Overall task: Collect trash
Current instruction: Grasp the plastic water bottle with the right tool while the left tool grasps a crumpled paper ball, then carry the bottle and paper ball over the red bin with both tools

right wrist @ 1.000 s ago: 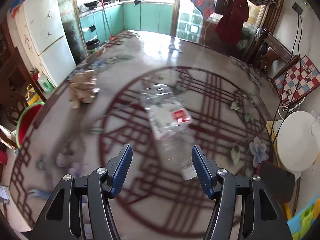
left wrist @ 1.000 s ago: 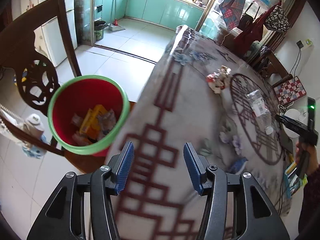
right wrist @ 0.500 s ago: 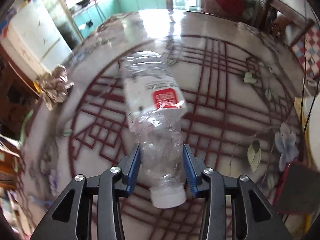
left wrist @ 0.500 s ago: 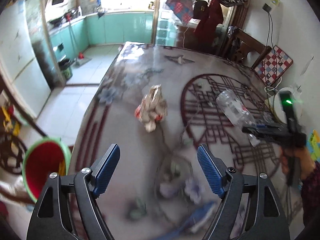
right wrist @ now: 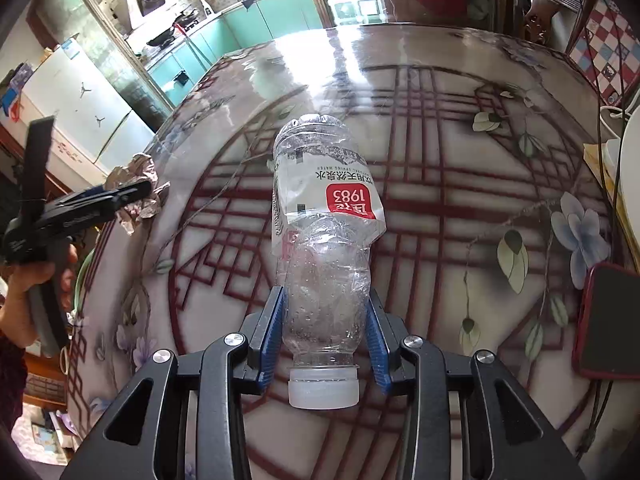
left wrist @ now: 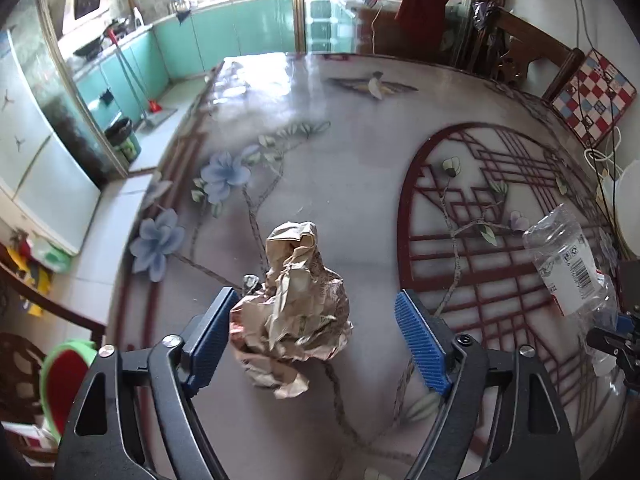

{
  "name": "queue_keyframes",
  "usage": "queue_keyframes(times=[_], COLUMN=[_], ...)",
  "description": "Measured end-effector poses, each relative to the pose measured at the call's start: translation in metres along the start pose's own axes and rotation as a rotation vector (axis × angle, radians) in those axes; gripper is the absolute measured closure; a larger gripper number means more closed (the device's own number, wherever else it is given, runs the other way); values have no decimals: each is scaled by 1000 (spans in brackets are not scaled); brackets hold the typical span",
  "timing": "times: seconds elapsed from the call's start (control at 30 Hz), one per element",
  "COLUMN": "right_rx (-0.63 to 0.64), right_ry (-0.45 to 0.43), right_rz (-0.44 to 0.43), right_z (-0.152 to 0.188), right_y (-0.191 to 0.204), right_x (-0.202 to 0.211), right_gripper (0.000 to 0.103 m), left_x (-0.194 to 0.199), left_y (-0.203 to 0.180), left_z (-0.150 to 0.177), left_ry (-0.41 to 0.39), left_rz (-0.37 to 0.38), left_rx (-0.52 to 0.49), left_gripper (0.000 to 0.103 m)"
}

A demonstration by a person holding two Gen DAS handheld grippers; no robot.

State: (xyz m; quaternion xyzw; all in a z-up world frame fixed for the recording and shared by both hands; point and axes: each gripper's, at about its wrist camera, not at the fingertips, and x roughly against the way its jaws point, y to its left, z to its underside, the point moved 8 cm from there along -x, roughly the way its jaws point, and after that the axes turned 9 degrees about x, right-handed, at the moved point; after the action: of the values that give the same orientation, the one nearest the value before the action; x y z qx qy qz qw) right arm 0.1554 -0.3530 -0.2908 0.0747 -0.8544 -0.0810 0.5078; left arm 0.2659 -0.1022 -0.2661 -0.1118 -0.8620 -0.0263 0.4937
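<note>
Patterned table (left wrist: 340, 160) | right gripper (right wrist: 324, 336) is pinching bottle (right wrist: 324, 240) at lower centre | left gripper (left wrist: 316, 336) is spreading around wrapper (left wrist: 292, 308), centre, not gripped | bin (left wrist: 64, 384) lower left; both pieces are awaiting binning.

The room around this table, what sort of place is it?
Most likely a home dining area opening onto a kitchen: a patterned dining table, teal kitchen cabinets with a wok on the counter, and a white fridge beside the doorway.
</note>
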Motion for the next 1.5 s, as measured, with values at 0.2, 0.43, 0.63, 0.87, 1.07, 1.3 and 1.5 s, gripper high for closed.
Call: queue_keyframes(times=[0.2,0.43,0.63,0.87,1.07,1.3,1.5], right_rx=[6,-3,54,109,178,269,309], right_ry=[8,-24,-86,-132,-129,-120,-113], right_rz=[31,37,89,89,69,61,40], right_z=[-3,-7,-12,-12,-7,-7,-13], right_y=[5,14,36,80,138,209,265], right_x=[2,24,62,91,91,80,68], right_gripper=[67,67,67,67,67,67,67], left_x=[3,43,92,134,157,158,157], left_y=[0,-3,2,39,81,137,184], left_z=[4,14,47,78,91,101,106], left_ry=[11,-39,-66,-74,-111,-105,-97], left_rz=[-7,32,74,41,6,-26,-50], left_rx=[40,57,58,125,182,242,263], left_gripper=[62,63,63,63,63,63,63])
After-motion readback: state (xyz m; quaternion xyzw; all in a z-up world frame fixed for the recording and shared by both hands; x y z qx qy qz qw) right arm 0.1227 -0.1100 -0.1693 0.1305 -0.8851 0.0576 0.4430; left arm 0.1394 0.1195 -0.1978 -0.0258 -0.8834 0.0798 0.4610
